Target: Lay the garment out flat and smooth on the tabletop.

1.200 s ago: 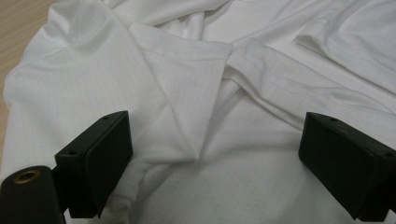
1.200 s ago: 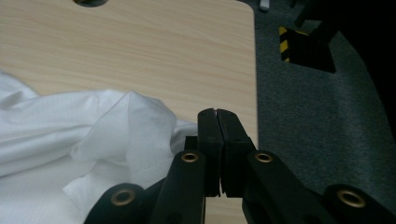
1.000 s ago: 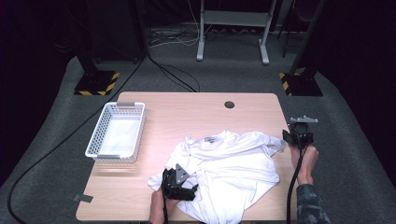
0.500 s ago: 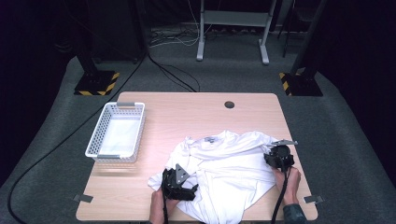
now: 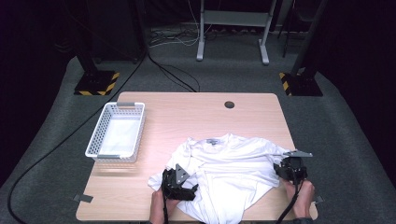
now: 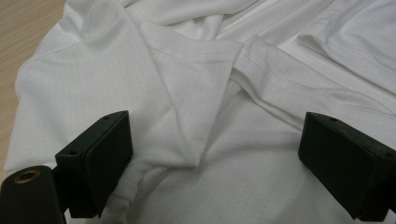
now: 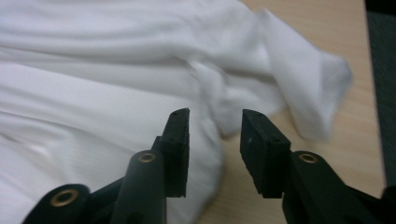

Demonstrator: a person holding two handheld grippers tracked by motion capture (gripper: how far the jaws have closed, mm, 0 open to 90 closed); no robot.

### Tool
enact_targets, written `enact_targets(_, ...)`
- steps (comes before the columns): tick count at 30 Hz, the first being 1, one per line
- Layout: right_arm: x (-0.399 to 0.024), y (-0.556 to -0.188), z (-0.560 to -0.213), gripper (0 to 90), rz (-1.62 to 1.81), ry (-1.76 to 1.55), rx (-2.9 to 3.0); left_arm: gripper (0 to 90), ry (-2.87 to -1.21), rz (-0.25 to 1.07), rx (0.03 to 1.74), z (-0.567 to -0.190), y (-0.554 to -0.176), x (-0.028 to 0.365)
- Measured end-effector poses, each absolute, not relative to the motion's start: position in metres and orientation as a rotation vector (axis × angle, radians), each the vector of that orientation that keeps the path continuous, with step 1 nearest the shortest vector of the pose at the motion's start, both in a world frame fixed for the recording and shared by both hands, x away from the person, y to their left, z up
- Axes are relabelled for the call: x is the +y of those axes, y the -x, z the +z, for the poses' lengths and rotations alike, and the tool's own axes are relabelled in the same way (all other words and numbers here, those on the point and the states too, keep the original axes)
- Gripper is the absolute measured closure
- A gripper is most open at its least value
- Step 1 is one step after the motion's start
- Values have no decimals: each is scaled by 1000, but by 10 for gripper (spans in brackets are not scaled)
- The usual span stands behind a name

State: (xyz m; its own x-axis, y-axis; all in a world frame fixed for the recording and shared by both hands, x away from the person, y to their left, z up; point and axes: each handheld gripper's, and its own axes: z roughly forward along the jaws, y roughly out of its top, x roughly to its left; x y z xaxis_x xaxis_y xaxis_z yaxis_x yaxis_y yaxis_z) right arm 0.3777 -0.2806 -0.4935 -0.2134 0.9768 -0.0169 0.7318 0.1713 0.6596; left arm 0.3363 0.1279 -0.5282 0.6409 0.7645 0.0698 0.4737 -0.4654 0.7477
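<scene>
Surface (image 5: 196, 112): wood, basket (image 5: 116, 133) at left, apart from work.
Shirt (image 5: 229, 172): white, rumpled, near edge.
L gripper (image 5: 180, 184): wide open over sleeve fold, nothing held.
R gripper (image 7: 215, 140): narrow gap, jaws just been opening, empty, at hem.
Risk: R may pinch multiple layers, dragging shirt off edge.

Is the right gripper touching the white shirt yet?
Cannot tell. In the right gripper view the right gripper has its jaws open over the white shirt edge, nothing pinched; contact underneath isn't plainly shown.

A plain white T-shirt (image 5: 229, 172) lies on the pale wooden table (image 5: 187, 116). The basket (image 5: 116, 133) at far left is white. Both grippers are black.
</scene>
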Motion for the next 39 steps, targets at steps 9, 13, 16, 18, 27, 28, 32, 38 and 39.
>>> enact_targets(9,-210,-407,-511,375,855,-1430,2194,98,-2149,529,958,-528,-335,127)
enact_targets(13,-211,-408,-516,368,894,-1438,2151,98,-2151,530,953,-528,-334,127)
enact_targets(16,-222,-404,-518,363,885,-1448,2108,99,-2151,529,952,-528,-333,127)
enact_targets(18,-232,-400,-519,364,889,-1468,2076,98,-2151,526,946,-528,-331,126)
enact_targets(27,-242,-390,-514,292,791,-1532,2002,131,-2137,542,930,-525,-317,118)
enact_targets(28,-240,-387,-511,301,825,-1503,1986,141,-2113,529,954,-523,-318,120)
enact_targets(32,-229,-388,-512,287,904,-1465,2038,200,-2051,497,1092,-512,-333,127)
enact_targets(38,-229,-393,-523,279,944,-1472,2036,323,-2093,481,1217,-509,-363,124)
enact_targets(39,-228,-392,-524,273,934,-1457,2041,368,-2104,478,1220,-510,-366,124)
